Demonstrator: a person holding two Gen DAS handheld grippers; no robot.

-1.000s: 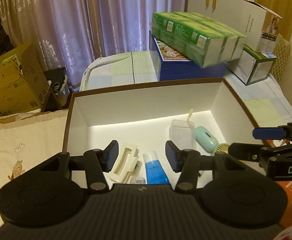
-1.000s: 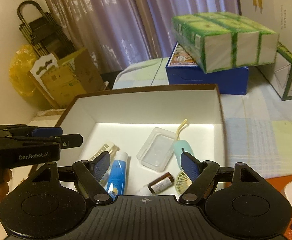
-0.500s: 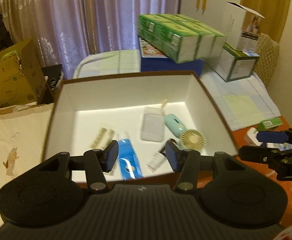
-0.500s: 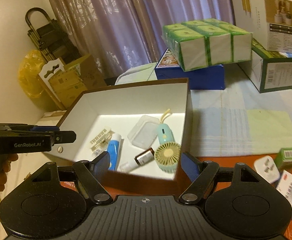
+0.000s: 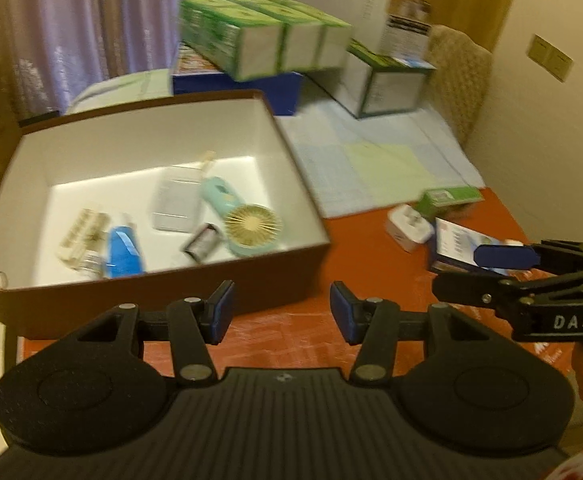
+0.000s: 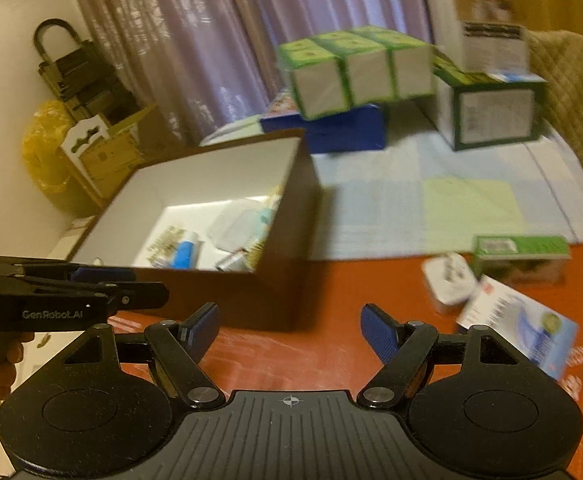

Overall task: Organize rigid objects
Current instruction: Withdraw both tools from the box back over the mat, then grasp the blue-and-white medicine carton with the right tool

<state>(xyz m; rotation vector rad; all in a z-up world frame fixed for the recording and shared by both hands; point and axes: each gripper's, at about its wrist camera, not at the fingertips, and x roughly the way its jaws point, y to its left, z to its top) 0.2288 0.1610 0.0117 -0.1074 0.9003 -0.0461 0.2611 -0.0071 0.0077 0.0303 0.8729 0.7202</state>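
Brown box [image 5: 163,300] part-filled | both claws wide, empty: left [image 5: 282,312], right [image 6: 289,334] | next: grab plug [image 6: 449,282] off desk [image 6: 331,312]

Pale purple curtains [image 6: 195,40] covered the rear wall in long folds under warm, dim, yellowish lighting. The side wall [image 6: 7,92] was cream and plain. A second wall carried a gold-coloured switch plate [image 5: 549,57]. A beige quilted chair back [image 5: 457,76] stood at the far edge of the desk [image 5: 371,248], whose top was orange-red. A pale checked cloth [image 6: 431,200] covered its far part. Both views were blurred.
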